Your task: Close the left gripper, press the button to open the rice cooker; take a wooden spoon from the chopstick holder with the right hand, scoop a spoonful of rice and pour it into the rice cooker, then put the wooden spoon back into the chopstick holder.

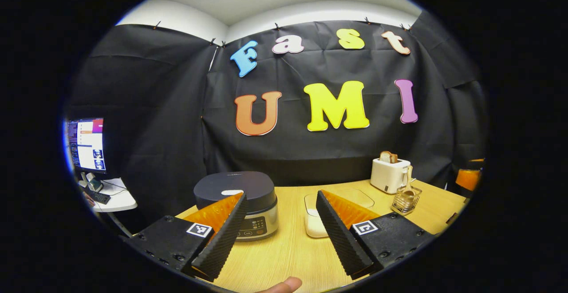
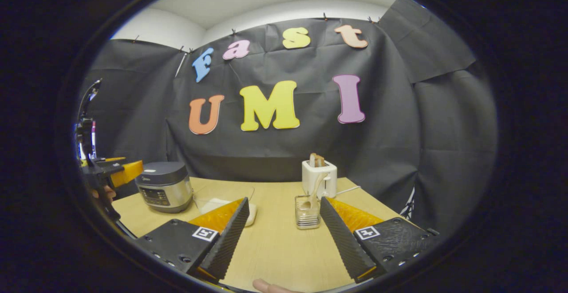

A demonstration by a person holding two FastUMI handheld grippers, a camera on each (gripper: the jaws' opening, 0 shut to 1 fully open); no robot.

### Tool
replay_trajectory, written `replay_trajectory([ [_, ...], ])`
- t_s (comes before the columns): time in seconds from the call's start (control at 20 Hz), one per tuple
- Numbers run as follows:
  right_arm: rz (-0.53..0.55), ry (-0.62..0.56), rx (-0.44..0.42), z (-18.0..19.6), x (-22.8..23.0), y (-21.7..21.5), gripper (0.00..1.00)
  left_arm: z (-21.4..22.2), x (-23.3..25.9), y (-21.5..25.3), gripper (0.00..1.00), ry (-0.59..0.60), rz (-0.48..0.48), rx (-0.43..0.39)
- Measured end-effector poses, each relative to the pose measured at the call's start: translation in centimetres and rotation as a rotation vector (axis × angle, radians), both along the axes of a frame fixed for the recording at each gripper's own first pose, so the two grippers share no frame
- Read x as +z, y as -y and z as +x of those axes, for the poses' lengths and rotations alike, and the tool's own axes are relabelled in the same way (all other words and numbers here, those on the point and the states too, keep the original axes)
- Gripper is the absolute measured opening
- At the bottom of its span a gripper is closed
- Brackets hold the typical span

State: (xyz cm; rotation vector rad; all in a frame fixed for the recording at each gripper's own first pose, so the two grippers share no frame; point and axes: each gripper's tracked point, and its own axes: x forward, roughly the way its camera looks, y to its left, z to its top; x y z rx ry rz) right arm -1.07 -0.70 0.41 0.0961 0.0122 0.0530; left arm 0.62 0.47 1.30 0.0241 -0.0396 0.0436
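- Gaping wide, the left gripper (image 1: 279, 233) hangs above the wooden table (image 1: 284, 248) with nothing between its jaws; the right gripper (image 2: 284, 235) stands just as wide apart and equally empty.
- Beyond the left gripper's fingers sits the rice cooker (image 1: 242, 202), lid down, its control panel facing the camera.
- Just beside the cooker lies a clear lidded container (image 1: 330, 213) with something white inside.
- Farther right, the chopstick holder (image 1: 406, 200) stands upright with the wooden spoon (image 1: 407, 184) sticking out of it, near a white toaster (image 1: 389, 174) holding bread.
- From the right gripper view, the holder (image 2: 307, 212) stands just in front of the toaster (image 2: 318, 177), between the fingers.
- At that view's far left, the left gripper (image 2: 117, 172) shows beside the cooker (image 2: 164, 185).
- A fingertip (image 1: 284, 286) peeks at the bottom edge.
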Motion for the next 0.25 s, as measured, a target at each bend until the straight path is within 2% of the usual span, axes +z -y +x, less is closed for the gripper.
replay_trajectory([
  [0.1,0.005,0.022,0.005,0.1,0.0,-0.7,0.96,-1.1,-0.8,1.1,0.99,0.000,0.014,-0.025],
  [0.15,0.002,0.025,0.007,0.2,-0.1,-1.0,0.93,-1.6,-1.0,1.5,0.99,0.009,0.021,-0.039],
  [0.25,-0.015,0.009,0.005,0.5,-0.9,-1.5,0.96,-2.2,-0.8,1.7,0.99,0.029,0.022,-0.059],
])
